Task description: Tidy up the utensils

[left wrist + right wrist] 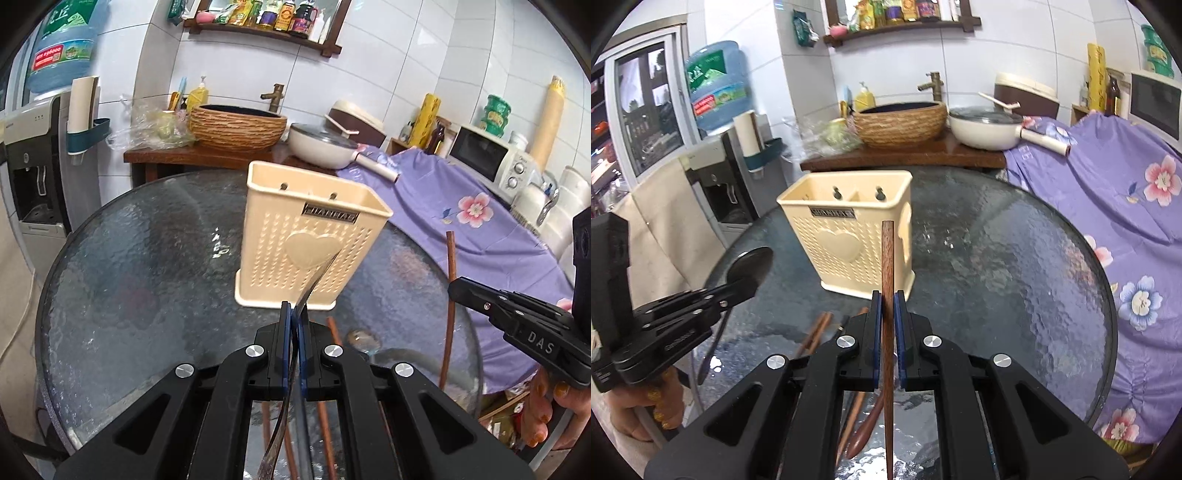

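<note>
**Spoon and chopstick clamped above the glass table, holder standing ahead**

The cream utensil holder point(849, 236) stands upright on the round textured glass table point(1015, 266), perforated, with a heart on its front and two compartments visible from above. On the glass in front of it lie loose wooden chopsticks point(814, 332) and a wooden spoon point(866, 428).

Beyond the table stands a dark wooden counter point(905, 158) carrying a woven basin point(901, 122) under a brass tap, a white lidded pan point(984, 127) and crumpled plastic bags. The wall is white tile, with a shelf of bottles high up. A water dispenser point(33, 162) with its blue bottle sits to one side; on the other, a purple floral cloth point(1126, 206) drapes beside a white microwave point(491, 158).

The left gripper point(294, 310) has its blue pads pressed together on the handle of a metal spoon point(748, 269), whose bowl rises past the jaws. The right gripper point(887, 299) is clamped on a single wooden chopstick point(887, 251) that runs up in front of the holder. A hand point(550, 413) grips the right tool's handle.
</note>
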`<state>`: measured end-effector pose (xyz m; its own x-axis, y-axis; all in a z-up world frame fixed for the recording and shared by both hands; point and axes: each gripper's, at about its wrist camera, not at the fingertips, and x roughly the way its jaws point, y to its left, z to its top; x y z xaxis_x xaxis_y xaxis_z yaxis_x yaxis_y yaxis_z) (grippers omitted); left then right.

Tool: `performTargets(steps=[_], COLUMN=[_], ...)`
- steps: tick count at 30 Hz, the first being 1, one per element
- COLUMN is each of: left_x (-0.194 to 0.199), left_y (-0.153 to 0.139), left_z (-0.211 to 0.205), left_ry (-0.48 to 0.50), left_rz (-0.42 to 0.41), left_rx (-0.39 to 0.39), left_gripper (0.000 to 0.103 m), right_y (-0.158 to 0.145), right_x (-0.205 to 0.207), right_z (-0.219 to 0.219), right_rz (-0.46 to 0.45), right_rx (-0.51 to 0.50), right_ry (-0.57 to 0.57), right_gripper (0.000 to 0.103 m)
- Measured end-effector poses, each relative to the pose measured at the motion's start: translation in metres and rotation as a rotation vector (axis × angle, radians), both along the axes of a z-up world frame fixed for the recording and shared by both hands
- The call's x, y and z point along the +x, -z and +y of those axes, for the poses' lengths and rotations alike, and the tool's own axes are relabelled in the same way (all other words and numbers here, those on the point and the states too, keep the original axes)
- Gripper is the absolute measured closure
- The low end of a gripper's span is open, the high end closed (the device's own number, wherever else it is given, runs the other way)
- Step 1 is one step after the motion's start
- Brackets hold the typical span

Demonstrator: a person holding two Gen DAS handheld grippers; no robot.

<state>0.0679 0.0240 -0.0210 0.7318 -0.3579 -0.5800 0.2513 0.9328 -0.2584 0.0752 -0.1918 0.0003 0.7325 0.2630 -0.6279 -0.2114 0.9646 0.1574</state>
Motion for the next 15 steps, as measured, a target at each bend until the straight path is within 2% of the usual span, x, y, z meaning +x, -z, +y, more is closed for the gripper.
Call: performTargets(steps=[6, 15], left_x=[0.0, 0.01], left_y=[-0.021, -0.052], left_z=[-0.006, -0.008], left_ry=[0.028, 0.043], left_rz=[-0.05, -0.108], left_rx=[-0.024, -0.104], left_gripper=[0.1, 0.1], right_y=[-0.025, -0.064], right_x=[-0.006, -0.005], right_z=[0.005, 0.009], right_rz=[-0.041, -0.095], right_rx=[0.001, 0.015], right_ry=[-0.045, -0.095], right_gripper=[0.096, 0.096])
